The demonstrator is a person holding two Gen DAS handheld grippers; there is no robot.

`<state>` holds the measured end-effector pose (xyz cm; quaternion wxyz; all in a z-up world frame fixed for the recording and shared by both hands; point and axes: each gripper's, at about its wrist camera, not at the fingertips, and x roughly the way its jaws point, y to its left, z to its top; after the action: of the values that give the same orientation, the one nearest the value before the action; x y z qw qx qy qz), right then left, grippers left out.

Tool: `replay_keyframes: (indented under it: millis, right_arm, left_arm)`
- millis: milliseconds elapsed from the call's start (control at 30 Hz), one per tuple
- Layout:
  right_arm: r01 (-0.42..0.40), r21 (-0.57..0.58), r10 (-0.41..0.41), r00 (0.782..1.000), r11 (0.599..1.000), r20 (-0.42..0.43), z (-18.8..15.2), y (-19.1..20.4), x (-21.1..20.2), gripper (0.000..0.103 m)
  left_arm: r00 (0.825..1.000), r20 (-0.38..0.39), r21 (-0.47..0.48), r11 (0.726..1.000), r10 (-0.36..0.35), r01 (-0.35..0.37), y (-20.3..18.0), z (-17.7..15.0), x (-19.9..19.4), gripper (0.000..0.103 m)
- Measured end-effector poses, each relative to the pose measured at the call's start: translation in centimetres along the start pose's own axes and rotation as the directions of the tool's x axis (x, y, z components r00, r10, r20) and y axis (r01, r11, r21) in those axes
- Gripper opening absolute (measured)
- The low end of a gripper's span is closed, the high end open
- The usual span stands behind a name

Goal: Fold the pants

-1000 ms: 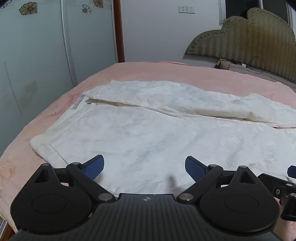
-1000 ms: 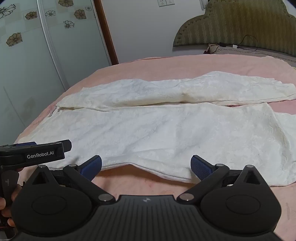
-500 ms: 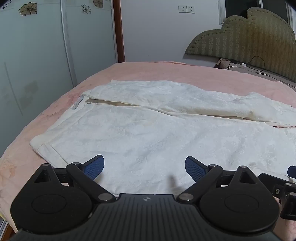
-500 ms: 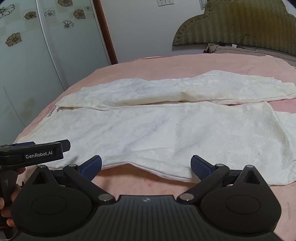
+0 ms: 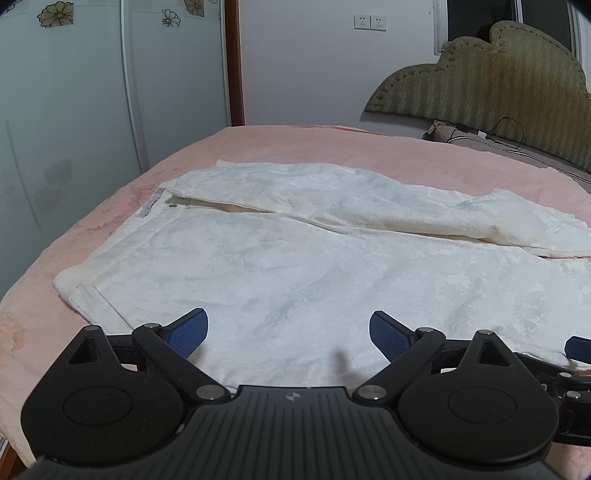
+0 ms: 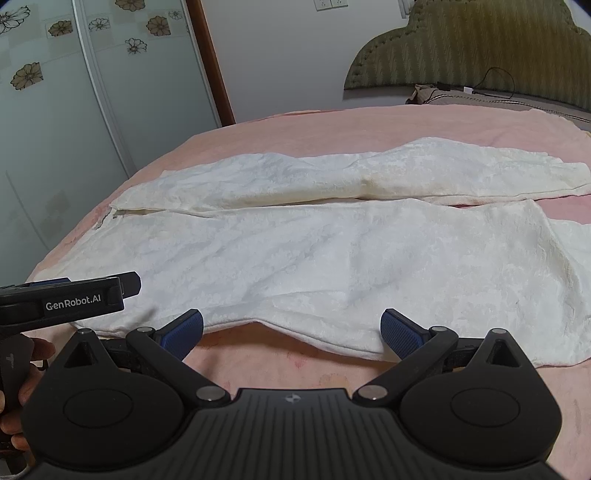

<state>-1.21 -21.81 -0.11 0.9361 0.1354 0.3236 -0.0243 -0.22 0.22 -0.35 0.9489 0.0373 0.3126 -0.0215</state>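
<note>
Left wrist view matches before: both grippers [image 5: 289, 330] [image 6: 291, 330] stay spread above unmoved white pants [image 5: 295, 266].

pants [image 6: 314, 258] flat on bed [image 6: 295, 125] – headboard [image 6: 461, 48] behind

A home bedroom. Ahead of the fingers lies a bed [image 5: 332, 147] under a pink sheet, and beyond the right fingertip stands a padded, scalloped headboard [image 5: 498, 81]. Off to the left of the fingers run frosted wardrobe doors [image 6: 74, 110] with flower prints, beside a brown door frame [image 5: 232, 62]. Wall sockets [image 5: 369, 22] sit high ahead, and a cable [image 6: 498, 81], probably a charger, trails by the headboard.
</note>
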Motion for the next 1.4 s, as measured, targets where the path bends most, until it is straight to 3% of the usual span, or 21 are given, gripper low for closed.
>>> replay_keyframes:
  millis: [1400]
  right_arm:
    - [-0.002, -0.001, 0.002, 1.0, 1.0, 0.002, -0.28, -0.08, -0.07, 0.103]
  left_arm:
    - [0.999, -0.001, 0.012, 0.999, 0.036, -0.036, 0.12, -0.11, 0.28, 0.096]
